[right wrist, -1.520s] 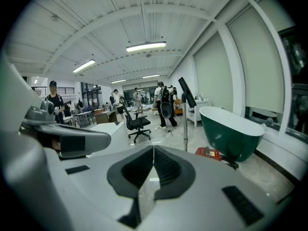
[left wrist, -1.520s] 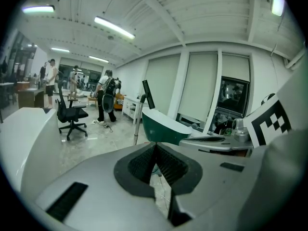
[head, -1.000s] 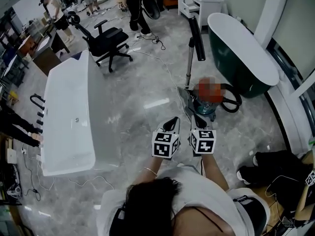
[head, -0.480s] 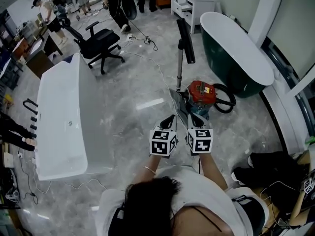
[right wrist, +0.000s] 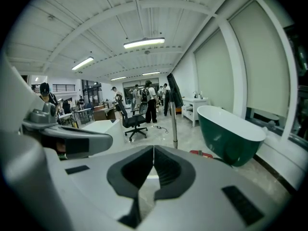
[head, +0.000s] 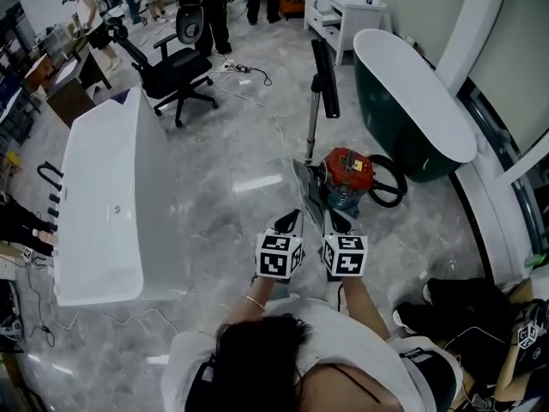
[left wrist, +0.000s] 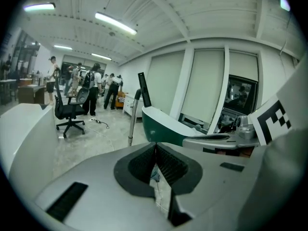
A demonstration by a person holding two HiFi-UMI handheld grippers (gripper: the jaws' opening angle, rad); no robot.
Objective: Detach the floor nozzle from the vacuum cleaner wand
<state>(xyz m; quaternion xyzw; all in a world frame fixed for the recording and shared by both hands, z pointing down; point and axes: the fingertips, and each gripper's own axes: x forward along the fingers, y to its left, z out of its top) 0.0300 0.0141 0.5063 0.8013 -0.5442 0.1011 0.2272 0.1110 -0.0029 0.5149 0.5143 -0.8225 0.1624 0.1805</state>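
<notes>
— What had changed over that last second?

— Little. The left gripper (head: 293, 216) and the right gripper (head: 337, 218) had crept forward together, side by side, toward the red canister (head: 347, 170) of the vacuum. The canister itself had kept its place. The people standing far beyond it had shuffled about by the office chair (head: 176, 71).

— And the jaws?

— No change there. Both pairs were pressed fully together, pad against pad, with nothing caught between them. Neither gripper touched anything.

— Where was the floor nozzle?

— The floor nozzle (head: 306, 183) lay flat on the marble floor (head: 240, 144), just left of the canister as the head view showed it, and it was not yet detached. The wand (head: 310, 131) rose upright from it, silver, with a black handle (head: 324, 67) at the top. The nozzle's near end lay just ahead of the two sets of jaw tips, on the side of the canister nearest the person.

— Anything to read?

— Only the black-and-white square markers on each gripper's cube (head: 279, 257). Any print on the canister was too small to make out.

— Give me the count.

— There were two grippers and one cube on each. There was one canister, one wand and one nozzle, plus one black hose (head: 390, 183) looped at the canister's right. There were two bathtubs. The dark green bathtub (head: 412, 101) stood just beyond the canister to its right, and the white bathtub (head: 103, 204) stood well apart to its left. There was one office chair.
</notes>
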